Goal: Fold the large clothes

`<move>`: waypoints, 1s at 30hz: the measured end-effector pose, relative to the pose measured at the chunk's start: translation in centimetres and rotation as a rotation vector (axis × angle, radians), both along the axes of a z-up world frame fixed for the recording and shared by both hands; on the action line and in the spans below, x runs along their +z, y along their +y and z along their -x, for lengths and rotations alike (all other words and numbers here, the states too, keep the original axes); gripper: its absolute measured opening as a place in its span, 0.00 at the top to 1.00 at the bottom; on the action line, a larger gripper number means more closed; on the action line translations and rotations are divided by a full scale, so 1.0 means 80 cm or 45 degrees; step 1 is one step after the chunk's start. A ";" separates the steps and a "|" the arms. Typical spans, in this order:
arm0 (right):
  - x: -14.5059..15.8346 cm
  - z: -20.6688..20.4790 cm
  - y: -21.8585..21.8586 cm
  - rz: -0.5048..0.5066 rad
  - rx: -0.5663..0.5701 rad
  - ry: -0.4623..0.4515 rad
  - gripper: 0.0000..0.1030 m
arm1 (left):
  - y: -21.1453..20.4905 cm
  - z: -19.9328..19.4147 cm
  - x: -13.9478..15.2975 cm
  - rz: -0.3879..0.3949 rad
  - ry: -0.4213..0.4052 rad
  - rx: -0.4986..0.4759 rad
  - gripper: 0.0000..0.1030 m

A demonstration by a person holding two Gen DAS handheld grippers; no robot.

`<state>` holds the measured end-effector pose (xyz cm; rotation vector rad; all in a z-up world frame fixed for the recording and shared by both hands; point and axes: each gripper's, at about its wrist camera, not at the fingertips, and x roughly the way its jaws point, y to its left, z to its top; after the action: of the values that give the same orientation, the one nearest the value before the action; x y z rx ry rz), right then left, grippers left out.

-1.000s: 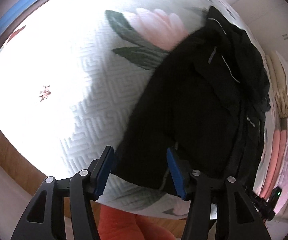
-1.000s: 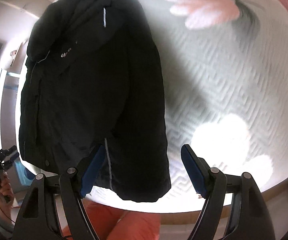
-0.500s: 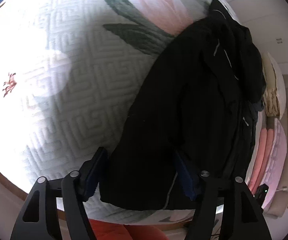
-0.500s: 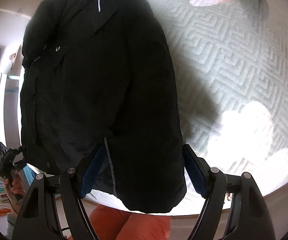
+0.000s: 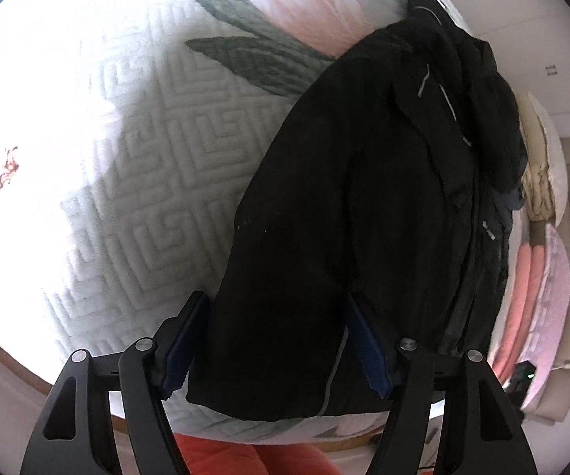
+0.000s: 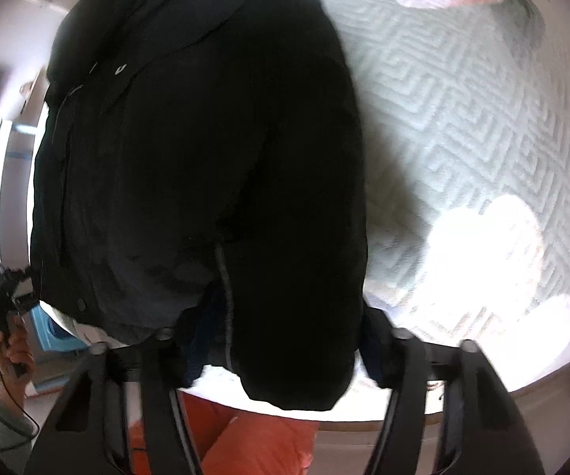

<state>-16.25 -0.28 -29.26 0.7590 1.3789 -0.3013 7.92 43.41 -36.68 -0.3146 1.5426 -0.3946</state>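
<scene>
A black jacket (image 5: 364, 198) lies spread on a quilted floral bedspread (image 5: 146, 158), collar away from me and hem at the near bed edge. My left gripper (image 5: 277, 350) straddles one hem corner. Its jaws are closing a little, with the fabric between the blue pads (image 5: 182, 350). In the right wrist view the jacket (image 6: 186, 138) fills the left half. My right gripper (image 6: 285, 344) is closing on the other hem corner, and the cloth bunches up over both fingertips. Far left in that view, a hand holds the left gripper (image 6: 4, 289).
The bedspread (image 6: 463, 118) stretches bare on the outer side of the jacket in both views. Folded pink and cream bedding (image 5: 542, 277) is stacked against the wall at the right. The wooden bed edge and the person's orange clothing (image 6: 265, 443) lie below the grippers.
Both grippers sank toward the hem, so the jacket looms larger. The right jaws drew in around the hem corner, which now bunches between them. The left jaws now straddle more fabric.
</scene>
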 end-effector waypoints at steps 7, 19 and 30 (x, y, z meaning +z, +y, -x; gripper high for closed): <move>0.031 -0.034 0.025 0.066 0.080 -0.014 0.80 | -0.035 -0.010 0.035 0.004 -0.054 -0.137 0.90; 0.201 -0.090 -0.068 0.094 -0.073 -0.366 0.84 | -0.080 -0.153 0.224 0.468 -0.388 -0.107 0.90; 0.233 -0.329 -0.216 0.254 -0.220 -0.506 0.84 | -0.244 -0.375 0.195 0.461 -0.462 -0.092 0.83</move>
<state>10.08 -17.56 -10.66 0.7263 0.8968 -0.3937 37.88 23.92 -21.10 -0.4424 1.1251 -0.7490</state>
